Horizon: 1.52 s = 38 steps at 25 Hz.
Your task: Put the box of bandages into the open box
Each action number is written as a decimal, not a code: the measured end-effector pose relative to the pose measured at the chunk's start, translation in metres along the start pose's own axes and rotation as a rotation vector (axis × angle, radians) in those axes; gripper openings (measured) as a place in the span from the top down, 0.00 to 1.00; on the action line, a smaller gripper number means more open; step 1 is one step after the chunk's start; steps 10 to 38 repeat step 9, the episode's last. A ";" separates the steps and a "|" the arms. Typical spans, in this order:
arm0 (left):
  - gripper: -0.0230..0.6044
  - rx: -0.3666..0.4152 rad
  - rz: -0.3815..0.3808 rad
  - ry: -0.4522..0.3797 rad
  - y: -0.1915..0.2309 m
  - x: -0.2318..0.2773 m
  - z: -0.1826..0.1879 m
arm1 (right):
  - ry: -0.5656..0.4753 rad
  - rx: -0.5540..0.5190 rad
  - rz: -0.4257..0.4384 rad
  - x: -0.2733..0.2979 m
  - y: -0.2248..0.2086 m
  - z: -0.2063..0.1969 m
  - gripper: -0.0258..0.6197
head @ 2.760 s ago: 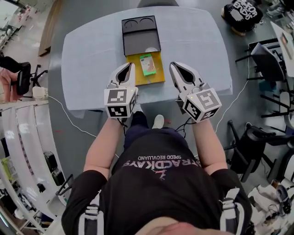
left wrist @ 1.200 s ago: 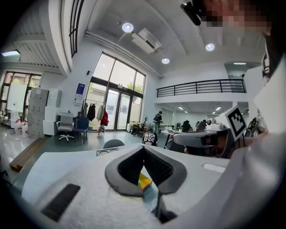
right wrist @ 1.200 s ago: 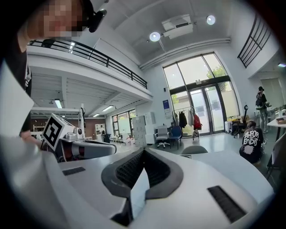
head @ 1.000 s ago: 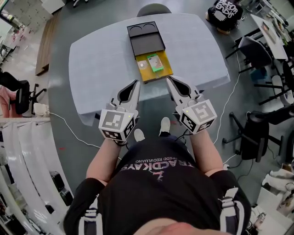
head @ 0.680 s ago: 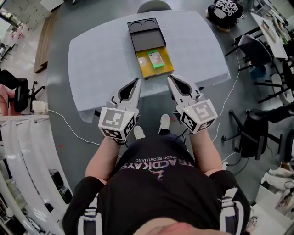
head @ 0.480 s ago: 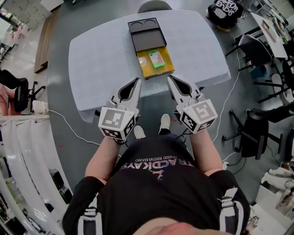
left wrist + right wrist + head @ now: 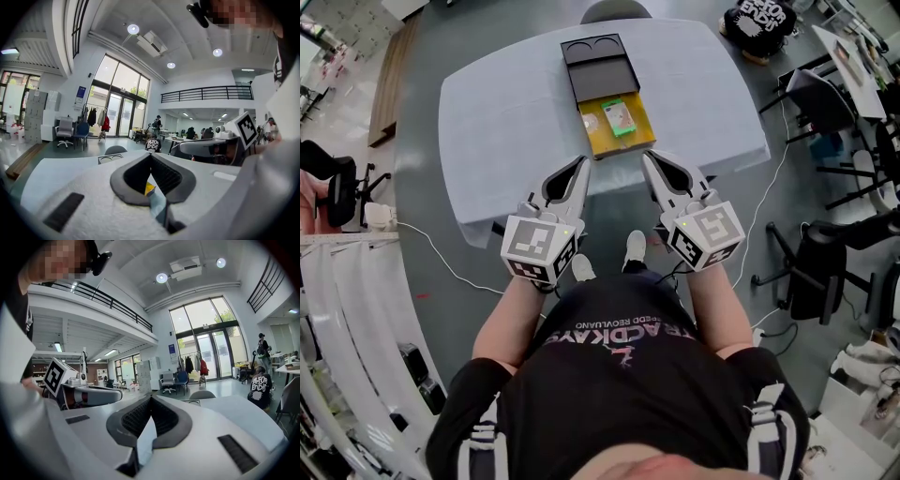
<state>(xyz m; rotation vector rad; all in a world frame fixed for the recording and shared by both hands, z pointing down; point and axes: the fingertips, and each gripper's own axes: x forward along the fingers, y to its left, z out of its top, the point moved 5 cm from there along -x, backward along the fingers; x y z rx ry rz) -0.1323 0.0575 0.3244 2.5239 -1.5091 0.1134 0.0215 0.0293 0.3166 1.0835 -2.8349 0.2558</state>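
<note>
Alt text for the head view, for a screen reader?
Seen from above, a green box of bandages lies inside an open yellow box on a pale table, with a black tray just beyond it. The person holds the left gripper and right gripper shut and empty at the table's near edge.

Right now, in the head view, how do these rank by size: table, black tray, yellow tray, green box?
1. Table, largest.
2. Black tray and yellow tray, which look about alike.
3. Green box, smallest.
</note>
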 end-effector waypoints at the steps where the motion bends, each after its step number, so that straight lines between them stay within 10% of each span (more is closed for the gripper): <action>1: 0.94 0.000 0.000 0.000 0.000 -0.001 0.000 | 0.000 -0.001 0.000 0.000 0.001 0.000 0.94; 38: 0.94 -0.004 -0.002 0.001 0.000 -0.001 0.000 | 0.000 -0.004 -0.001 -0.001 0.001 0.002 0.94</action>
